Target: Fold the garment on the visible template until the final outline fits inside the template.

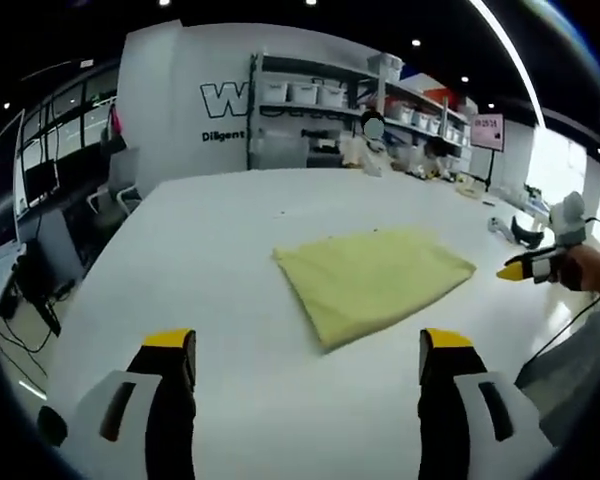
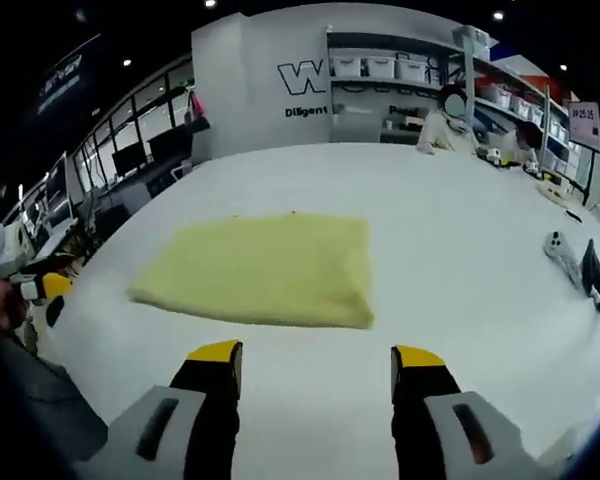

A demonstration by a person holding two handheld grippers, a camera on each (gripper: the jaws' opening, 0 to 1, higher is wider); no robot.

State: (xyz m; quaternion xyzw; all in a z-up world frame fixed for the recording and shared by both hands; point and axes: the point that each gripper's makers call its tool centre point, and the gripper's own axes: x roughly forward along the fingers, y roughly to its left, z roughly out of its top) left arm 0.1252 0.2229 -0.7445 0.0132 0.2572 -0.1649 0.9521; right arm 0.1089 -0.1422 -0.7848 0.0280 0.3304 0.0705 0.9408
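- In the left gripper view, the yellow garment (image 1: 372, 282) lies folded flat on the white bench (image 1: 220, 250), ahead of the left gripper (image 1: 308, 350) and a little to its right. At the right edge of this view the right gripper (image 1: 540, 262) comes in, held by a hand, well apart from the garment.
- In the right gripper view, the same garment (image 2: 265, 268) lies just ahead of the right gripper (image 2: 317, 360). The left gripper (image 2: 42, 290) shows at the left edge, beside the bench (image 2: 460, 240).
- The right gripper view also shows a dark and white tool (image 2: 580, 262) lying on the bench at the far right.
- The jaws of the left gripper stand wide apart and hold nothing; they hang above the bare bench.
- The jaws of the right gripper are also apart, empty, and do not touch the garment.
- Behind the bench, shelves (image 1: 330, 95) carry white storage boxes (image 1: 302, 92); what is inside them cannot be told.
- No template outline can be made out on the bench.
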